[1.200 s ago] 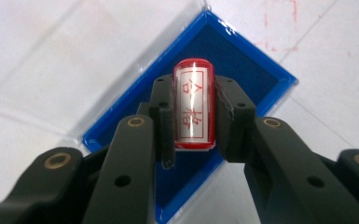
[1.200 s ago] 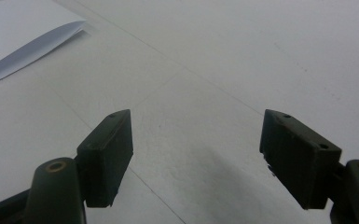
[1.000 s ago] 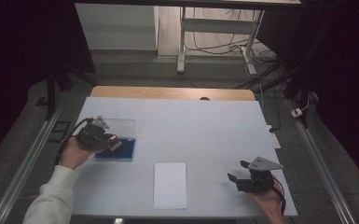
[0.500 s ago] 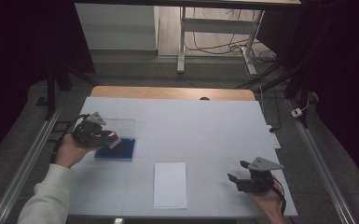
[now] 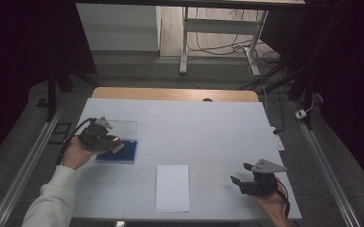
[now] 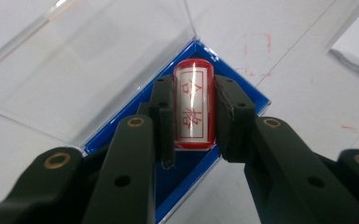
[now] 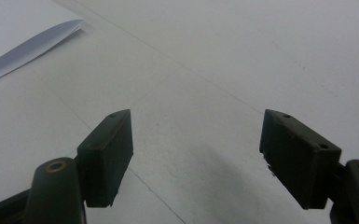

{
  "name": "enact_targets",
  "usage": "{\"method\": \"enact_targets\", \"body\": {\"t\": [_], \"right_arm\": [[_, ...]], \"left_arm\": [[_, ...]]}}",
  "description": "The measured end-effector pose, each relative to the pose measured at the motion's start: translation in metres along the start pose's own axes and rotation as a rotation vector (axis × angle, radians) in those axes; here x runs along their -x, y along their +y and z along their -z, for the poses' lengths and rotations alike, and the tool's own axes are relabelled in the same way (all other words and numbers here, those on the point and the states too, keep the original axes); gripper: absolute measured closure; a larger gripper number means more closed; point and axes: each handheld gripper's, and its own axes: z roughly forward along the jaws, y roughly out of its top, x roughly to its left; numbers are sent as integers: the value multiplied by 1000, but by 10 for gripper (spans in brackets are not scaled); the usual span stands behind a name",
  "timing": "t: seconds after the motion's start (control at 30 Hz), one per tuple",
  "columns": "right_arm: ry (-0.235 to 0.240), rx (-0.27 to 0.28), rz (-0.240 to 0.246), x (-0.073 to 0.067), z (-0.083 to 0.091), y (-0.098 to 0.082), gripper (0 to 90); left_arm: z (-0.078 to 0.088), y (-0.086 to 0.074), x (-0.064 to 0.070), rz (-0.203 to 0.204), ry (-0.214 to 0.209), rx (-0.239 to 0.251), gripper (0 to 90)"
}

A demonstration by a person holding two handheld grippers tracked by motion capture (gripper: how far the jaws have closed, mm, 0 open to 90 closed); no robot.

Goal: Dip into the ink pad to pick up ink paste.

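While the white table (image 5: 208,127) and the paper sheet (image 5: 172,187) at six o'clock stayed as they were, you drew your left gripper (image 6: 193,109) slightly toward nine o'clock over the blue ink pad (image 5: 123,152), jaws clamped on the red stamp (image 6: 194,103). Inking looked likely. Your right gripper (image 7: 196,154) rested at four o'clock, jaws apart.

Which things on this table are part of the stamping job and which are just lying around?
In use:
- red stamp, clamped in left tongs
- blue ink pad case, clear lid open
- white paper sheet

Lying about:
- right tongs, open, idle
- floor cables
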Motion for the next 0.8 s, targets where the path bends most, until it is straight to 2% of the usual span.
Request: {"method": "enact_targets", "body": {"t": [0.8], "right_arm": [[1,-7,2,0,-1,-1,253]], "left_arm": [[-16,-1,-2,9,-4,-53,708]]}}
